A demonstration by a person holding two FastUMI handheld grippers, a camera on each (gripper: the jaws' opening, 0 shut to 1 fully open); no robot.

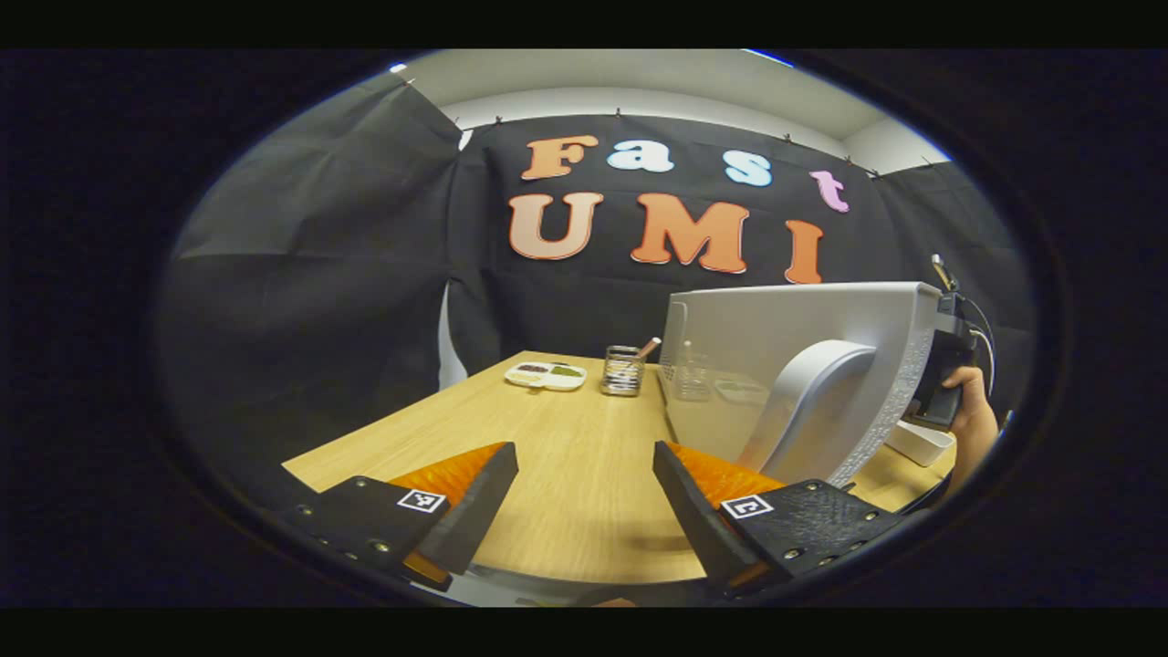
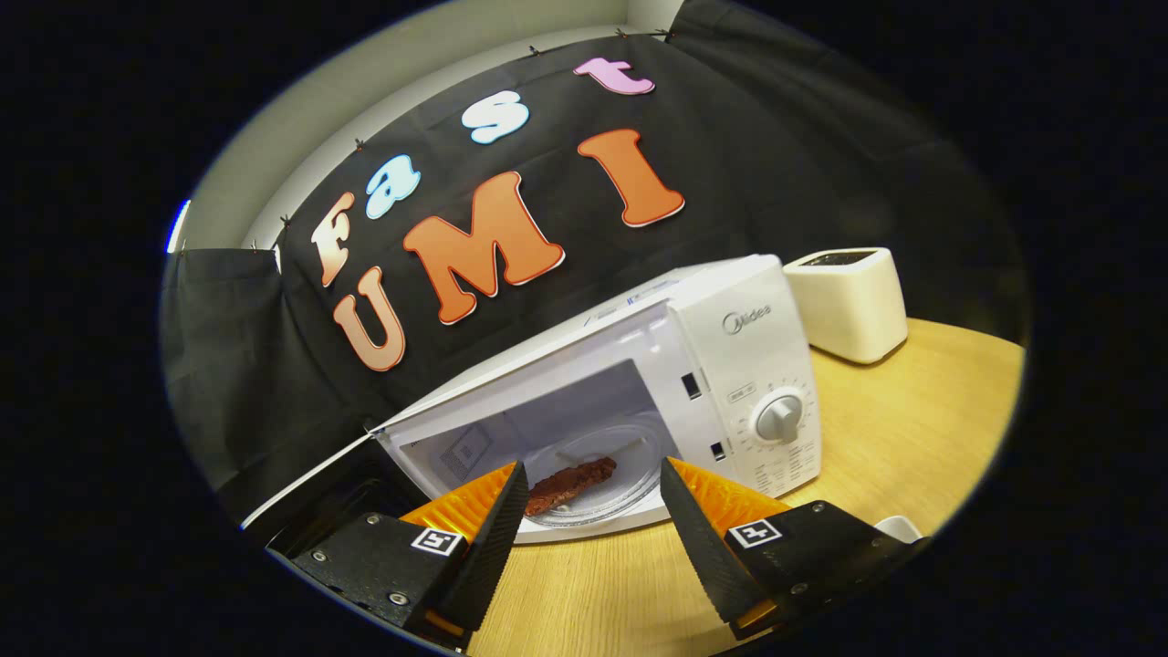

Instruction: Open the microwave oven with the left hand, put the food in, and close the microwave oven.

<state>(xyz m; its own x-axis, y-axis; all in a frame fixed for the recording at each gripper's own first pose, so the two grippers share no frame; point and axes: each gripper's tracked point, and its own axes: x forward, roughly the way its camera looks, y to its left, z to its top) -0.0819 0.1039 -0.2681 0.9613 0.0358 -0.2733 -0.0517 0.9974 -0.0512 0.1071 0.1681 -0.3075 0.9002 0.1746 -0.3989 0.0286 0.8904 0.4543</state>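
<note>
A flat, dark brown, rough-surfaced piece of food (image 2: 571,483) is seen lying on the glass plate (image 2: 630,493) inside the microwave (image 2: 730,383), whose door (image 1: 776,365) is swung open. The left gripper (image 1: 584,493) and right gripper (image 2: 591,511) are both held wide apart, with nothing grasped.

Bright, even light; sharp focus; edges bowed.
</note>
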